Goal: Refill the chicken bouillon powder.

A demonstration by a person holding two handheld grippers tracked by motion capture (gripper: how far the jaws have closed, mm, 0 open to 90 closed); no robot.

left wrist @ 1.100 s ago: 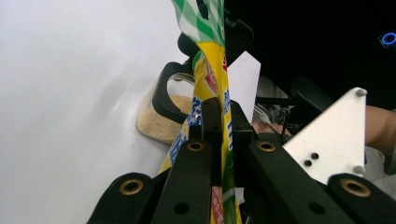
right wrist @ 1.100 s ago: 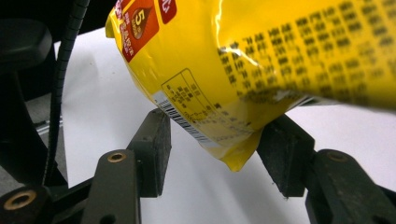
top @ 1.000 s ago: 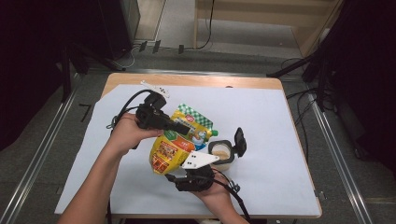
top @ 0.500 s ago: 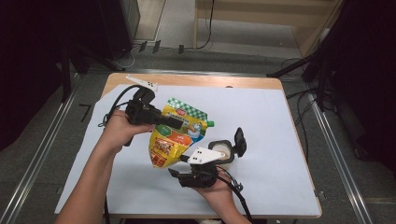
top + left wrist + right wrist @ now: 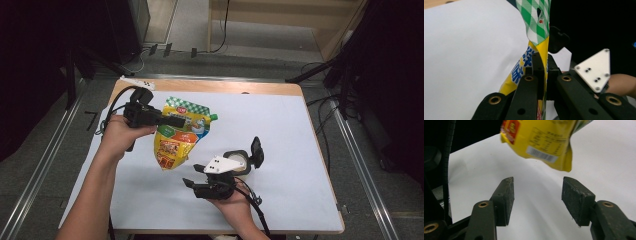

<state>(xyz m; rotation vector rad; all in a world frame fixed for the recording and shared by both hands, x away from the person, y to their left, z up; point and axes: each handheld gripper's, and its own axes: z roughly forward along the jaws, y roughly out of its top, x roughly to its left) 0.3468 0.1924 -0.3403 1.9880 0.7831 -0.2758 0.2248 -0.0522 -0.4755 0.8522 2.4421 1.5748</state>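
Observation:
A yellow pouch (image 5: 179, 136) with a green-checked top and a green corner cap hangs above the white table cover, held near its top. My left gripper (image 5: 175, 121) points right and is shut on it. In the left gripper view the black jaws (image 5: 543, 58) pinch the pouch (image 5: 536, 27) edge-on. My right gripper (image 5: 191, 186) sits low at the near middle, pointing left, a little below and to the right of the pouch's bottom corner. Its jaws (image 5: 537, 195) stand open on nothing, and the pouch's barcode end (image 5: 544, 142) hangs ahead of them.
A small white round container (image 5: 239, 160) with a raised black flap (image 5: 256, 151) stands just beyond my right hand. A white stick-like object (image 5: 137, 83) lies at the far left corner. The table cover (image 5: 300, 150) is bare on the right. Metal rails flank the table.
My left gripper has carried the pouch leftward and farther back, away from the right gripper. The right gripper has stayed where it was, still open.

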